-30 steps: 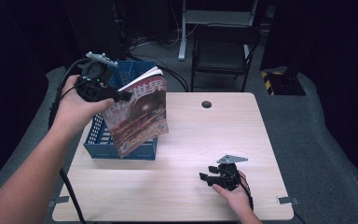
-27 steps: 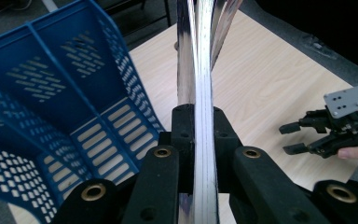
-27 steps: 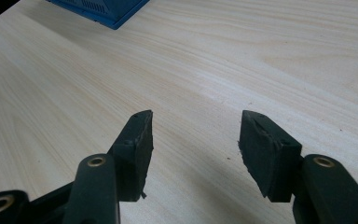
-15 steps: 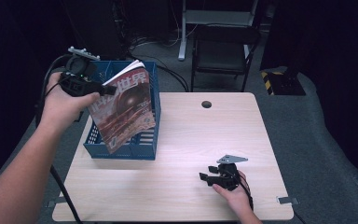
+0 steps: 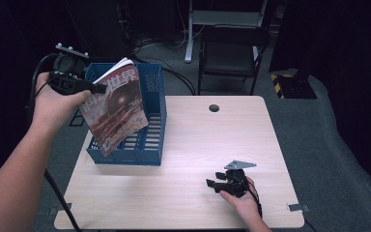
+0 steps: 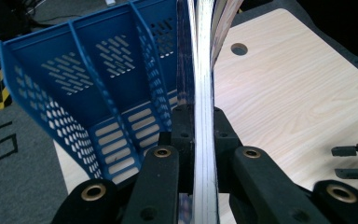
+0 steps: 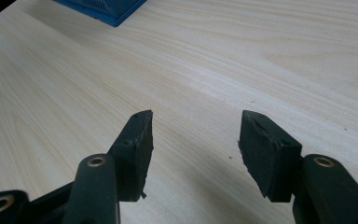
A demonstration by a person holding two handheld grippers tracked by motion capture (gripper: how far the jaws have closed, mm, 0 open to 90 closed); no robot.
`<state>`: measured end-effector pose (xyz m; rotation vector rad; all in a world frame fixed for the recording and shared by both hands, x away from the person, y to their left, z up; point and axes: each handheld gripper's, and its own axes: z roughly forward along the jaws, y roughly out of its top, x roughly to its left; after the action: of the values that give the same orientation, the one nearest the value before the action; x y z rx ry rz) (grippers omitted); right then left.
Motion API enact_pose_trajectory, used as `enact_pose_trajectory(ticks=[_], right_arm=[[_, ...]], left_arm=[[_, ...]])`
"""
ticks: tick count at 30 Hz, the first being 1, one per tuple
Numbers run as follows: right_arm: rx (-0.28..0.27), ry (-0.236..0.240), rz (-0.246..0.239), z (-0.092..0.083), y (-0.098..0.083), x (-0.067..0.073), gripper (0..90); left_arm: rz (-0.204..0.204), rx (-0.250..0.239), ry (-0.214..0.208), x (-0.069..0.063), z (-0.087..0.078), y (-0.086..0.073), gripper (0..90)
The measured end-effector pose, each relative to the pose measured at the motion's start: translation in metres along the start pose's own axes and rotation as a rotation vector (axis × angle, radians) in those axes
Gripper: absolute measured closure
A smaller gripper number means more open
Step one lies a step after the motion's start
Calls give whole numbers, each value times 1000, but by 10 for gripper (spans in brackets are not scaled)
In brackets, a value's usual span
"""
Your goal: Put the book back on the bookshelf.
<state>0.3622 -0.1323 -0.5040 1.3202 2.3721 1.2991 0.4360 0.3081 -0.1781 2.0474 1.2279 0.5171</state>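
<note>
Since the earlier frame the left gripper has carried the thin glossy magazine with the reddish-brown cover leftward and a little toward the far side, so it now hangs over the left part of the blue perforated plastic file tray rather than in front of it; right gripper unmoved. Left fingers are clamped tight on the magazine, pinching its upper left corner. In the left gripper view the page edges run straight up between the two fingers. Magazine is in the air, tilted, lower corner down over the tray's near left area; whether it touches the tray I cannot tell. Tray sits on the left half of the light wood-grain desk, dividers upright. Right gripper rests low at the desk's near right side, held in the person's right hand, grey three-cornered plate on top. Its fingers stand wide apart with nothing between them, bare desk surface under the gap. Tray's blue corner shows far off in the right gripper view.
</note>
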Motion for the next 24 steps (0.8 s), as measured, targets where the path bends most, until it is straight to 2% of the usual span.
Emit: enact_pose_trajectory(ticks=[13,24], right_arm=[[7,2,1,0,0,0,443],[2,5,-5,0,0,-1,442]], left_arm=[[-56,10,56,17,-1,-2,839],[-113,9,76,28,2,-1,838]])
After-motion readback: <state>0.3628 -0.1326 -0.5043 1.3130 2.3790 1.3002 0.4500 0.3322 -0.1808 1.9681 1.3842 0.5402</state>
